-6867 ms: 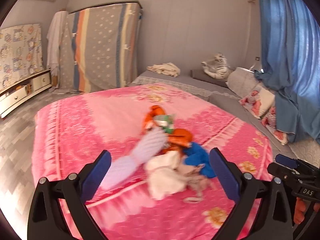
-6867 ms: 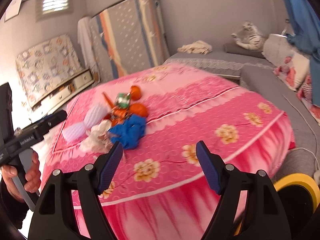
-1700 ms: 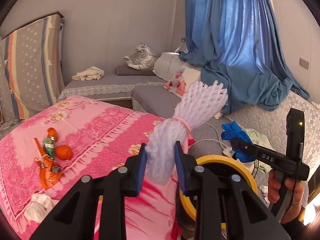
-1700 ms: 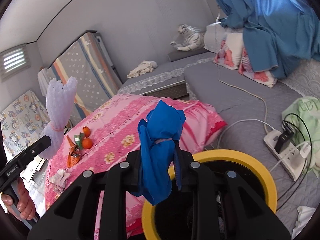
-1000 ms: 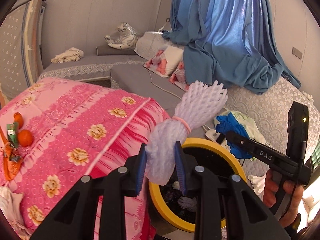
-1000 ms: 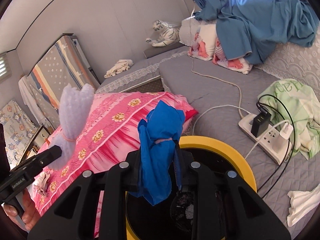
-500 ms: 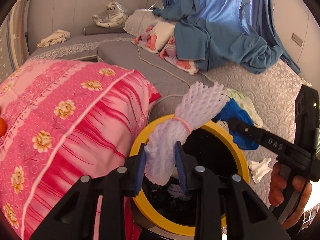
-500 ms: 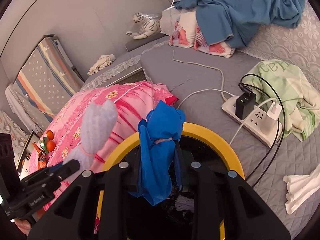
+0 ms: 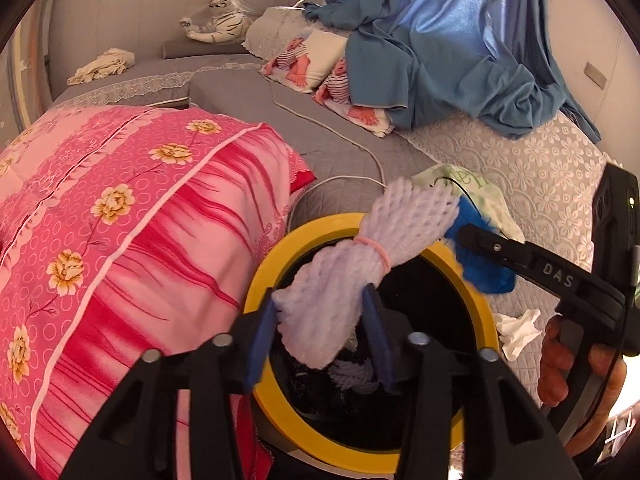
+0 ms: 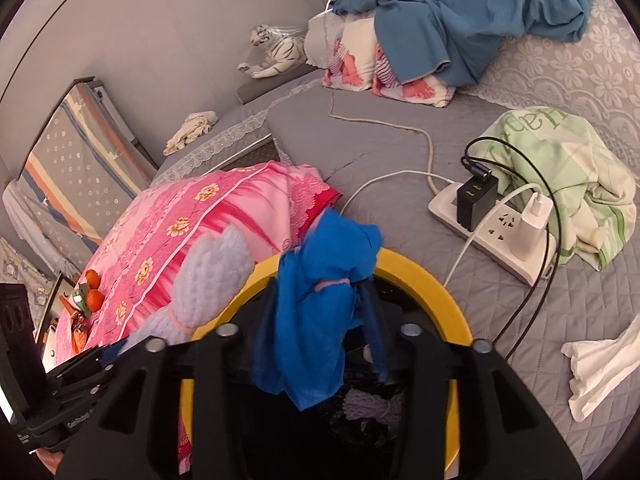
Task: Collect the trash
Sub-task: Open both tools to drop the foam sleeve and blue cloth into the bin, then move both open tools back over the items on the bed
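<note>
A black trash bin with a yellow rim (image 9: 280,404) (image 10: 440,300) stands on the floor beside the pink bed. My left gripper (image 9: 320,332) is over the bin mouth with its jaws spread; the white foam net bundle (image 9: 360,264) sits loosely between them, tilted to the right. My right gripper (image 10: 320,320) is shut on a bundle of blue plastic (image 10: 320,300), held over the bin. Foam netting and dark trash lie inside the bin (image 10: 372,404). Orange peels and wrappers (image 10: 86,292) remain on the pink bed.
The pink flowered bedspread (image 9: 120,220) hangs at the bin's left. A white power strip with chargers and cables (image 10: 492,224), a green-and-white cloth (image 10: 560,160) and a crumpled white tissue (image 10: 600,364) lie on the grey quilted mat to the right.
Both grippers have moved down closer over the bin. The left jaws have spread apart, and the foam net has tipped to the right between them. The right gripper still grips the blue plastic.
</note>
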The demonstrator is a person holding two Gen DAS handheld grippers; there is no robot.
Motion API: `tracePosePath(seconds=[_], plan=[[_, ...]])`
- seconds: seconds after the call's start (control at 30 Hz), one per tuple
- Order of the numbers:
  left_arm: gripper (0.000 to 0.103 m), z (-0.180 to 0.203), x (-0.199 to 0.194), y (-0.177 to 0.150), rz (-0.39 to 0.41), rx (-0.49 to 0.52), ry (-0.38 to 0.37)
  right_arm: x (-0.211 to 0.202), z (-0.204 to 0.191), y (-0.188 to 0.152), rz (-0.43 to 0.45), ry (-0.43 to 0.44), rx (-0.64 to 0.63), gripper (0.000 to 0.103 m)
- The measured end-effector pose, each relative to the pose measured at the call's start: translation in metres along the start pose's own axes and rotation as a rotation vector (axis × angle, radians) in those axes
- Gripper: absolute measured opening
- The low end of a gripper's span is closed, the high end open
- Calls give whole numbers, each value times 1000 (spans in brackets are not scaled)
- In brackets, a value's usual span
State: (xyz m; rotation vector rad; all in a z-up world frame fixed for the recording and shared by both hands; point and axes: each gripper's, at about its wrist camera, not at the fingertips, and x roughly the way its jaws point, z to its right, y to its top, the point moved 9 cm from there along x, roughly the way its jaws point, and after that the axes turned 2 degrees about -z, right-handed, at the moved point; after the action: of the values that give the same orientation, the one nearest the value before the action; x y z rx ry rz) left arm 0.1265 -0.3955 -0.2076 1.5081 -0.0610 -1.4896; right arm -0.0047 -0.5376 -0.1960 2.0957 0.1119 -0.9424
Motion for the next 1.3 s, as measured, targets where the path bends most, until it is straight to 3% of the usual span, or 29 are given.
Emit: tracePosePath(seconds=[0.07, 0.2, 0.47, 0.67, 0.77, 0.97, 1.3], plan=[[55, -7, -1, 1, 4, -20, 17, -1, 4, 1, 3, -2, 17, 50], [75, -14, -4, 5, 27, -41, 36, -3, 8, 5, 13, -7, 33, 60], [77, -15, -19, 10, 67, -39, 21, -13, -2, 12, 48, 29, 17, 66], [83, -39, -56, 19, 162, -58, 56, -20, -31, 18, 80, 88, -52, 68], [86, -58, -83, 23, 216, -64, 100, -21, -61, 19, 86, 136, -117, 68], [91, -113, -139, 18, 285, -113, 202, -18, -136, 12, 66, 289, -241, 79], [94, -235, -231, -38, 325, -274, 439, 7, -255, -21, -4, 438, -451, 85]])
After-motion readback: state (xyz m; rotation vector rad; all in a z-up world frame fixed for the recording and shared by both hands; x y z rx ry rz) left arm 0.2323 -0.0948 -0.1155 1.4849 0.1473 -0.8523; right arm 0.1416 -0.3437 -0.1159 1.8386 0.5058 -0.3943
